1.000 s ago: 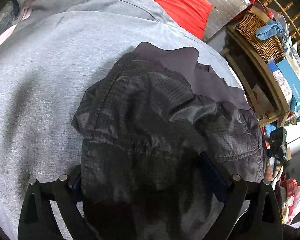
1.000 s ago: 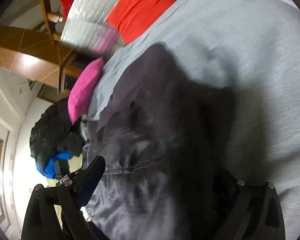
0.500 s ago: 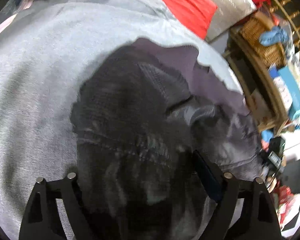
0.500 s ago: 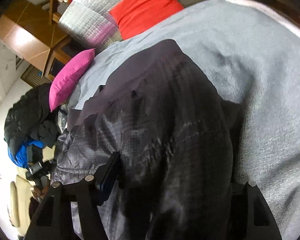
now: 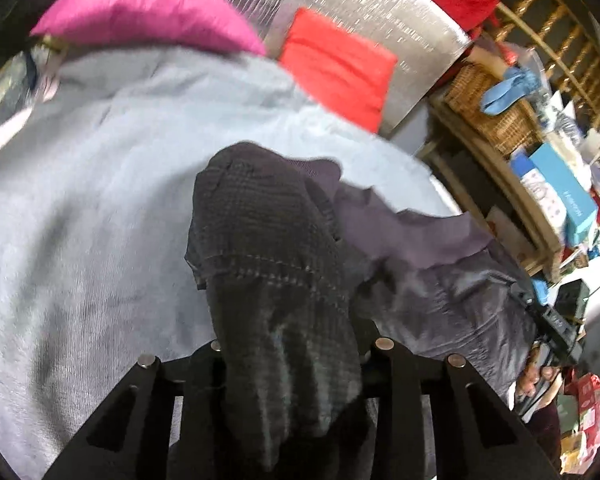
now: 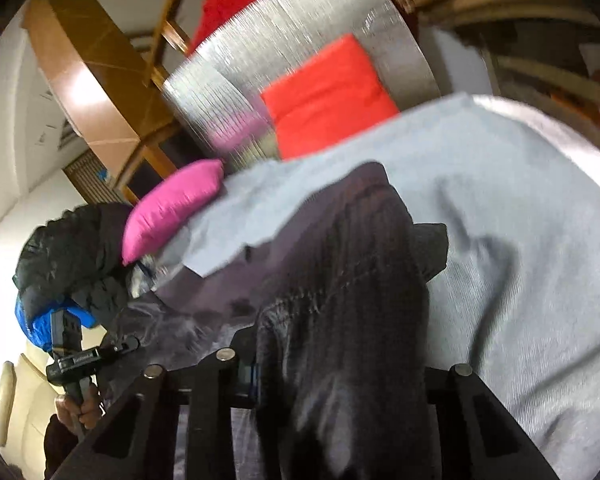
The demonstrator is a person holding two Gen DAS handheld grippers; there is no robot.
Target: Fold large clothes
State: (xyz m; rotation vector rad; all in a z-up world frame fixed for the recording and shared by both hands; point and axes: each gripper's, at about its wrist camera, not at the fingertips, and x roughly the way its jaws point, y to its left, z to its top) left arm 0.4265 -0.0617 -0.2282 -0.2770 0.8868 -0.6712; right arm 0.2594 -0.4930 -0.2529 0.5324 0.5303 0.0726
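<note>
Grey sheet (image 5: 80, 240) covers the bed, the work surface. Silver quilted panel (image 5: 360, 12) stands at the far end, with a red cushion (image 5: 336, 68) leaning on it and a pink pillow (image 5: 140, 12) beside that. Cluttered wooden shelving (image 5: 500, 184) runs along the bed's right edge; a black puffy coat (image 6: 72, 256) is heaped off the left edge.

Dark jacket (image 5: 268, 264), checked weave outside and a plain purple-grey lining, lies mid-sheet, its near part lifted into both claws. Lining shows along the far edge, spread flat on the sheet.

Left gripper (image 5: 296, 344): narrow, clamped on a bunched fold of the jacket, the cloth draping over the fingers towards the lens. Right gripper (image 6: 340, 360): narrow likewise, pinching a second bunch of the same garment. Each claw shows in the other's view, well apart, cloth slung between them.

Progress, by judgement: early to middle. The near hem or side seems raised for carrying over the flat part. No finished rectangle is visible and the edges are ragged. Left to do: lay this fold down, smooth it, then at least one further fold.
</note>
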